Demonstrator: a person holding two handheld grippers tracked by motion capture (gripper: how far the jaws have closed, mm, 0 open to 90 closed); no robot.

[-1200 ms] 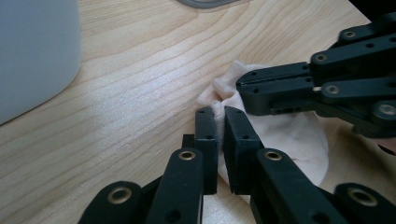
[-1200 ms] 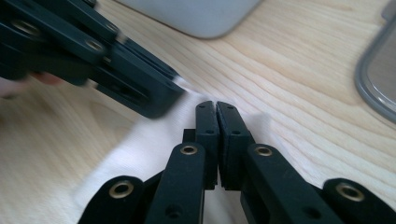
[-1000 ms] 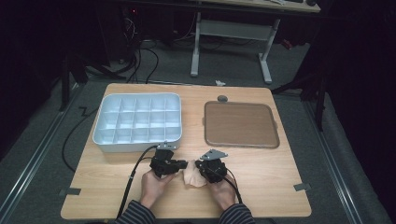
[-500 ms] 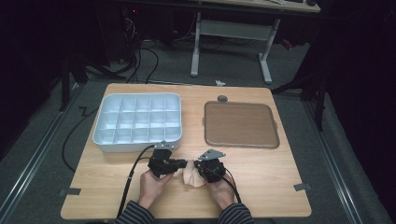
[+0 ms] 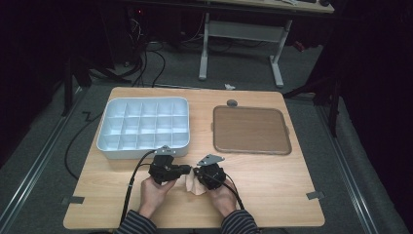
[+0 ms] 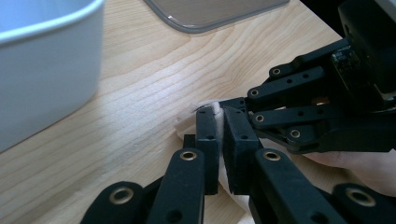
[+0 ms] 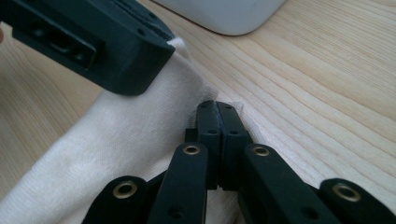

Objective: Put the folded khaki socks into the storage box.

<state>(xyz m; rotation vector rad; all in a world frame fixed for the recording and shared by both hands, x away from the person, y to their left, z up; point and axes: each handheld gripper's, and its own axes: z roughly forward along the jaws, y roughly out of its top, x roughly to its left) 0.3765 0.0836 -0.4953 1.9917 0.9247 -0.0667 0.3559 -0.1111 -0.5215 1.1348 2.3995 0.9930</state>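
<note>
A small cream cloth (image 5: 193,183) lies bunched on the wooden table near its front edge, between my two hands. My left gripper (image 5: 189,169) is shut on one edge of the cloth (image 6: 216,110), a thin fold pinched between its jaws. My right gripper (image 5: 197,171) meets it tip to tip and is shut on the cloth's (image 7: 121,154) edge too. In the left gripper view the right gripper (image 6: 236,103) comes in from the right, and my left gripper (image 6: 218,114) rises from below. In the right gripper view the right gripper (image 7: 217,108) clamps the hem; the left gripper's body sits above left.
A white divided tray (image 5: 142,127) stands at the back left, its near wall just beyond the left gripper. A flat brown lid or mat (image 5: 251,130) lies at the back right. A small grey disc (image 5: 232,103) sits behind it. Cables trail off the table's left side.
</note>
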